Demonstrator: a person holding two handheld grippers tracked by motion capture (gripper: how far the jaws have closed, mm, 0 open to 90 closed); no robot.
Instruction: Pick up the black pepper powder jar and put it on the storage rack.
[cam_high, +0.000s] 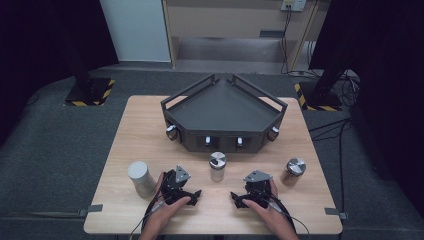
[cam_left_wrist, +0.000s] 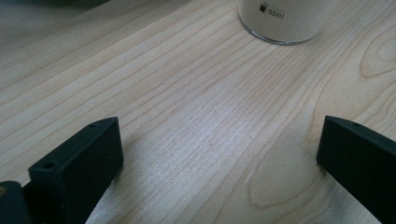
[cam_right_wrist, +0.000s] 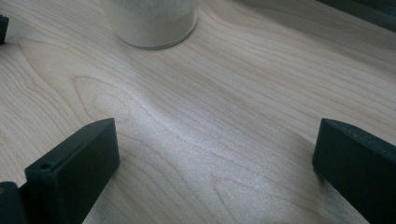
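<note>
In the high view, the left gripper (cam_high: 196, 196) and right gripper (cam_high: 236, 199) rest low centre on the table (cam_high: 135, 135), jaws spread, grasping nothing. The middle jar (cam_high: 217, 166) stands just above them.

In the left gripper view, the jar at top right reads "50ml" (cam_left_wrist: 276, 15).

In the right gripper view, the jar is at top left.

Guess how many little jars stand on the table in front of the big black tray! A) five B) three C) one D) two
B: three jars stand on the wood, a grey-capped one at left, a silver-lidded one in the middle and a brownish one at right, all before the tray.
</note>
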